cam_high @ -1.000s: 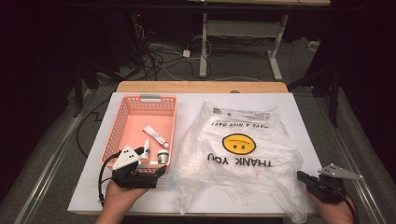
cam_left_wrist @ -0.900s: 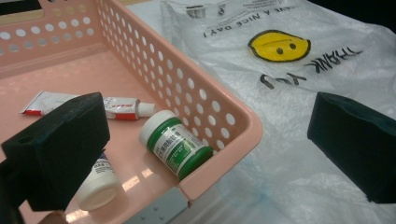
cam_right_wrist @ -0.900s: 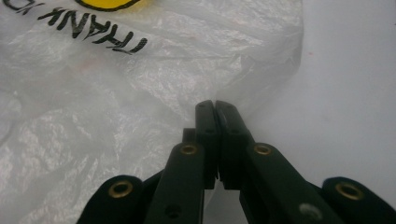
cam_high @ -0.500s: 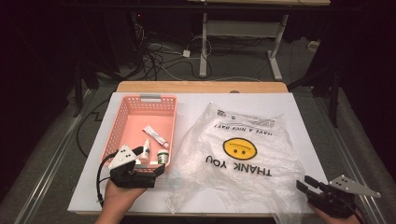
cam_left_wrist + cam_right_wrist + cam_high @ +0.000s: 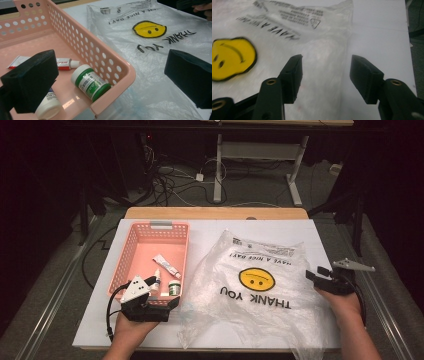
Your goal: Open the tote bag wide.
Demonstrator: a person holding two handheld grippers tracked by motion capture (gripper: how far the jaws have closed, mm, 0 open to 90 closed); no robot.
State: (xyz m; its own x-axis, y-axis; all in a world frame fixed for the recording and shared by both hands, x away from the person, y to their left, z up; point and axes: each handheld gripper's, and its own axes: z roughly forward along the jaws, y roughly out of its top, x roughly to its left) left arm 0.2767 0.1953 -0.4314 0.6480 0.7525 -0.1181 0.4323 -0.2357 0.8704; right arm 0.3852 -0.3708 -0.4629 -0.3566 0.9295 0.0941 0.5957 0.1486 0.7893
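A clear plastic bag [image 5: 260, 290] [image 5: 155, 50] [image 5: 319, 82] with a yellow smiley and "THANK YOU" lies flat on the white table. Left of it, a pink basket [image 5: 150, 232] [image 5: 110, 65] holds a green-lidded jar [image 5: 174, 287] [image 5: 91, 83], a tube [image 5: 166, 265] [image 5: 63, 63] and a small white bottle [image 5: 156, 281] [image 5: 48, 107]. My left gripper [image 5: 159, 296] [image 5: 111, 53] is open at the basket's near right corner, holding nothing. My right gripper [image 5: 316, 272] [image 5: 325, 60] hovers open over the bag's right edge; its jaws have just been opening and nothing is pinched between them.
The white tabletop [image 5: 300, 232] ends close to my right hand, with bare board [image 5: 382, 30] beyond the bag. Behind the table stand a wooden ledge [image 5: 215, 213], desk legs and loose cables on the floor [image 5: 170, 185].
My right hand moved from the near right corner of the table away from me to the bag's right edge, and its jaws spread apart. The left hand has stayed put.
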